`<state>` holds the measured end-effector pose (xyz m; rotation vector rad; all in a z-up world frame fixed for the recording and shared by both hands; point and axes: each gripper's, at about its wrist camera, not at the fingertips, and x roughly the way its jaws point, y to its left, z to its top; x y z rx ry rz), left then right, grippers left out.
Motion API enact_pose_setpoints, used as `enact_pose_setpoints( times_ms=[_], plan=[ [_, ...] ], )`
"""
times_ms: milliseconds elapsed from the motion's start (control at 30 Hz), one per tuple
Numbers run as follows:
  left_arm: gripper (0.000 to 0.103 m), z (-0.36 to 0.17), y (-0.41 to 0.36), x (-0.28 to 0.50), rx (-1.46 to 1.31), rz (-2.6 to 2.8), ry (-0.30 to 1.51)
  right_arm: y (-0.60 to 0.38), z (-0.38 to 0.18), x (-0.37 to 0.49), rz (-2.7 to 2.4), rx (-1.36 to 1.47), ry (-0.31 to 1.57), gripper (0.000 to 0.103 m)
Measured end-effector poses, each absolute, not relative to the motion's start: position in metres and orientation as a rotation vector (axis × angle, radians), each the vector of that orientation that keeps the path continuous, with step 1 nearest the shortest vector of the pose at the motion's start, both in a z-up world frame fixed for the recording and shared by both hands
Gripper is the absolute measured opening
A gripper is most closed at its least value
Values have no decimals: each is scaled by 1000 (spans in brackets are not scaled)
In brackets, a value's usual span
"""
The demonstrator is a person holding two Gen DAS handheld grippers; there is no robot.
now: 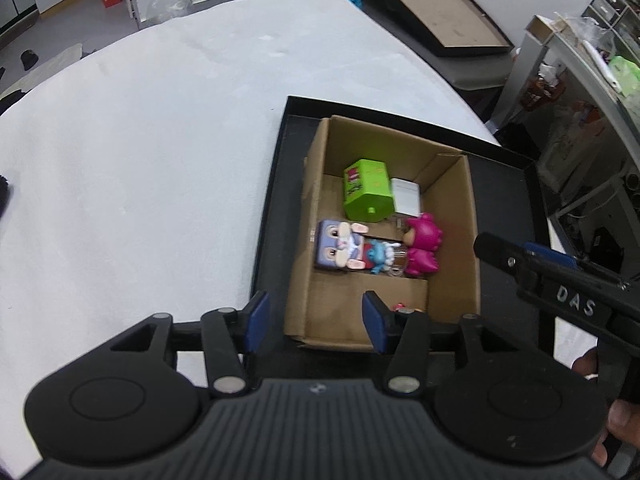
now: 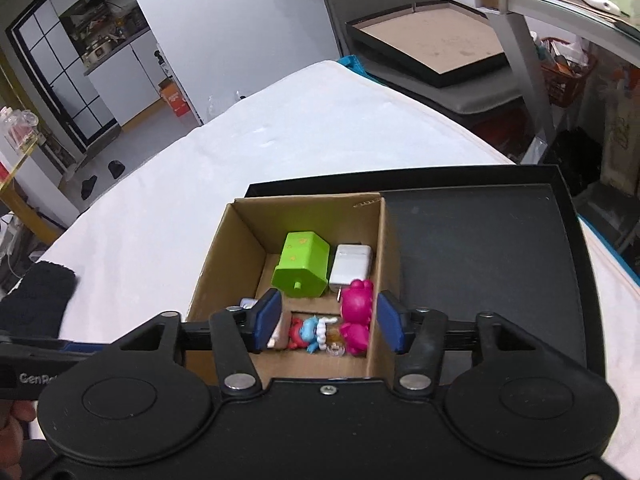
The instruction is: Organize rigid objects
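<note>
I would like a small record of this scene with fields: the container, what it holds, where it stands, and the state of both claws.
container: cardboard box, open at the top
stands in: black tray on the white table
contents: green block, white adapter, pink figure, blue figure, purple rabbit box
left claw: open, empty, above the near edge of the box
right claw: open, empty, above the box
loose items outside the box: none visible
</note>
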<state>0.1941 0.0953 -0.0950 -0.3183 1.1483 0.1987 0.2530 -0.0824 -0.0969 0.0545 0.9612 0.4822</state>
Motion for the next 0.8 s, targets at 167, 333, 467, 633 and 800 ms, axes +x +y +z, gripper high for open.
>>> enact_pose_setpoints(
  times_ms=[167, 333, 467, 633, 800],
  plan=[
    [64, -85, 85, 190, -312, 173, 1127, -90, -82, 242, 486, 54, 976, 78],
    [69, -73, 80, 185, -302, 173, 1100, -100, -62, 229, 464, 46, 943, 88],
    [75, -60, 78, 178, -298, 180, 1085, -115, -46, 220, 441, 53, 909, 97],
    [79, -41, 72, 167, -276, 175, 1055, -131, -29, 210, 400, 68, 879, 103],
    [81, -24, 63, 155, -257, 158, 1019, -148, -9, 199, 362, 70, 834, 103]
  ],
)
